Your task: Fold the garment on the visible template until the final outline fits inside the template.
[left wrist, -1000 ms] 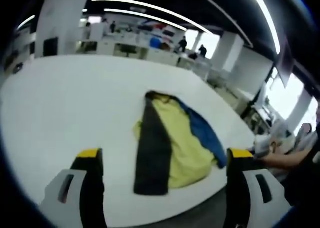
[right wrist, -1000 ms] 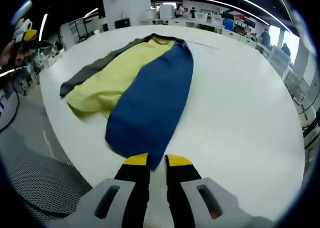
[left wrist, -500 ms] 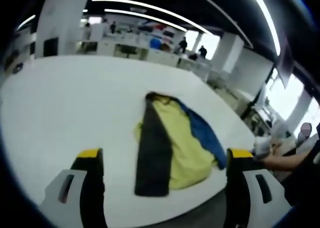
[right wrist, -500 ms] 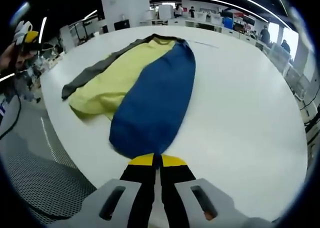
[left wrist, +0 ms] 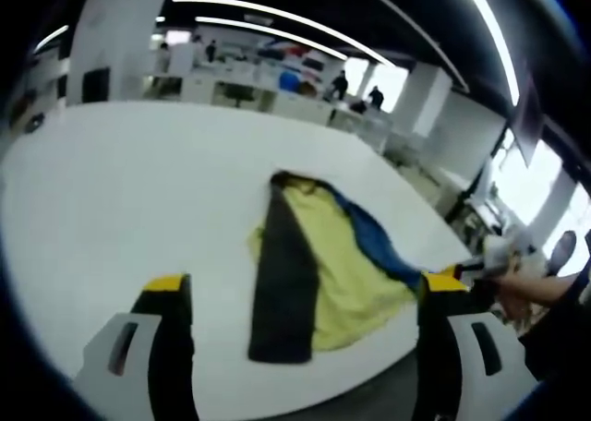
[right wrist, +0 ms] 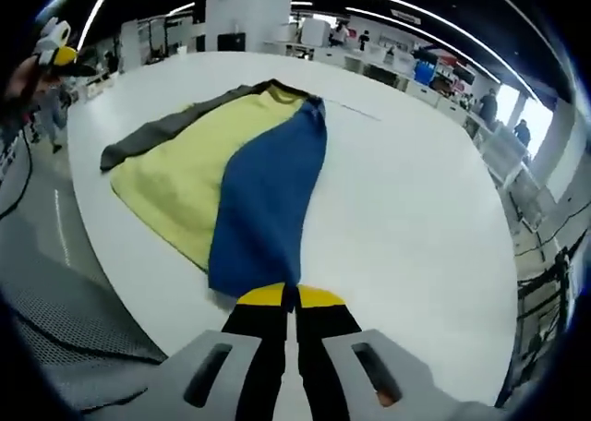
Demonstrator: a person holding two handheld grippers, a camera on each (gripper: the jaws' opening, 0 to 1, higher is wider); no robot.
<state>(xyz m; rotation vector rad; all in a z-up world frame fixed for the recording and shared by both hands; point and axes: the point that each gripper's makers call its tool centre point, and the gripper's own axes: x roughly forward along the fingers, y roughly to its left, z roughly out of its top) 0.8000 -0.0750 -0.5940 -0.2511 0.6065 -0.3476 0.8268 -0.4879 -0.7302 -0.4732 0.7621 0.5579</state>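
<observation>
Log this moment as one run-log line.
right gripper: shut on garment blue edge, lifting | left gripper: open, apart from garment | garment: unfolded on white table | fold: not done

light: bright, from ceiling light strips [left wrist: 277, 19] and windows [left wrist: 526, 176] | glare: white table [right wrist: 416, 209] washed out | focus: left gripper view soft | edges: fisheye bending

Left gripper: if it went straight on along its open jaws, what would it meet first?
Probably the garment. The left gripper is open and points at the near end of its dark grey panel, lying flat on the white table. How far above the table edge the jaws are is unclear.
</observation>
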